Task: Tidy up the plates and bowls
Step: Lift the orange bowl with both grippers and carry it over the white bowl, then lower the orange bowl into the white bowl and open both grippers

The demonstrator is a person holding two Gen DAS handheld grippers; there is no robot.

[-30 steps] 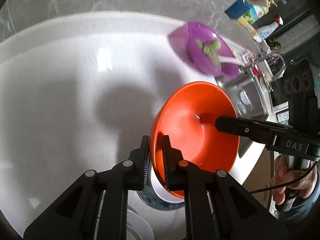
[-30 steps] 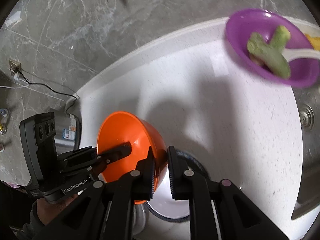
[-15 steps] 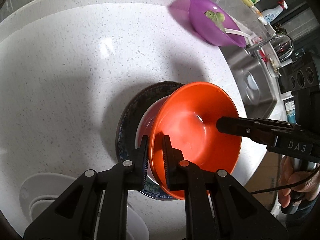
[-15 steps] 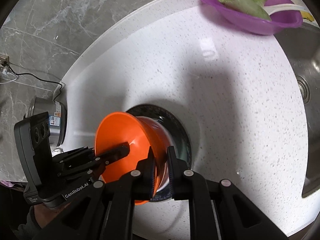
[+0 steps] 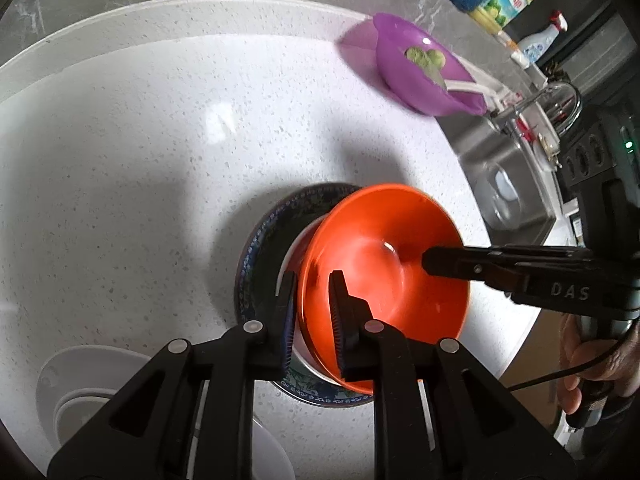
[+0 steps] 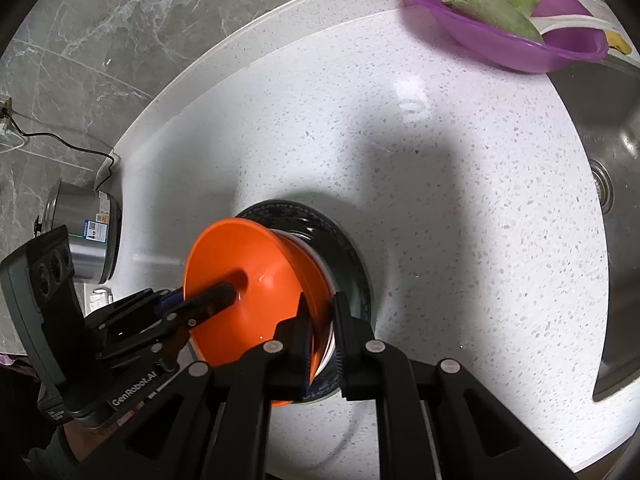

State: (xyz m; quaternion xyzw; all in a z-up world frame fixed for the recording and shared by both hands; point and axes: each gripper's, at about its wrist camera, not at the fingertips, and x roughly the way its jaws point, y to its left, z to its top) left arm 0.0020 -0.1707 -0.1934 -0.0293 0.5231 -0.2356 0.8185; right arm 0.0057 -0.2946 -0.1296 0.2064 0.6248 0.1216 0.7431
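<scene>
Both claws, left claw (image 5: 312, 312) and right claw (image 6: 320, 332), grip the orange bowl (image 5: 384, 280) rim, nearly nested in the white bowl (image 5: 294, 248) on the dark patterned plate (image 5: 260, 252); white dishes (image 5: 80, 384) at lower left remain

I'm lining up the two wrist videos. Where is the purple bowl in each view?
Left wrist: purple bowl upper right, at the counter's far edge beside the sink.
Right wrist: purple bowl along the top right edge, vegetable pieces inside.
Shared landmark: the orange bowl low in both views, over the dark plate.
</scene>
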